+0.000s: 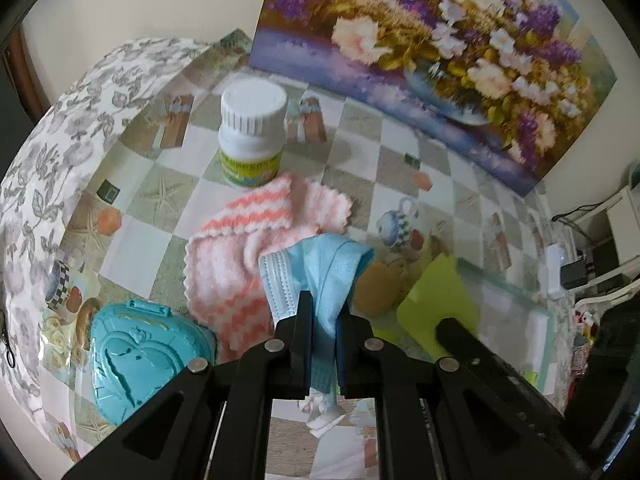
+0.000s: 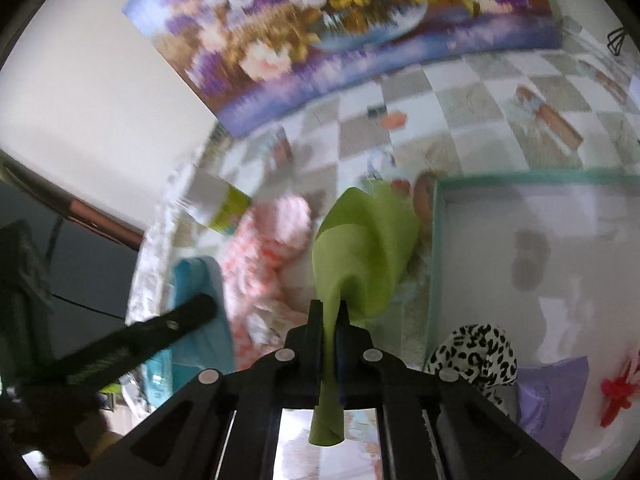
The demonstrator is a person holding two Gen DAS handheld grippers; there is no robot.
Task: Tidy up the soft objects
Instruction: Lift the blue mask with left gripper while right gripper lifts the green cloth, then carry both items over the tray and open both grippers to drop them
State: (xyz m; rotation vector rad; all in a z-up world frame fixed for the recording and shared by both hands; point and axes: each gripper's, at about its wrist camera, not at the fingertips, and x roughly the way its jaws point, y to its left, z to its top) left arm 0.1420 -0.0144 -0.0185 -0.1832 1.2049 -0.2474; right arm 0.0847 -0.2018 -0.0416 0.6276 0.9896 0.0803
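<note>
My left gripper is shut on a light blue face mask and holds it above a pink and white zigzag cloth on the table. My right gripper is shut on a lime green cloth, lifted beside a teal-rimmed white box. The box holds a leopard-print cloth, a lilac cloth and a red item. The green cloth and right gripper also show in the left wrist view. The right wrist view is blurred.
A white pill bottle stands behind the pink cloth. A teal heart-shaped case lies at the left. A flower painting leans on the wall. The checkered table has a floral edge.
</note>
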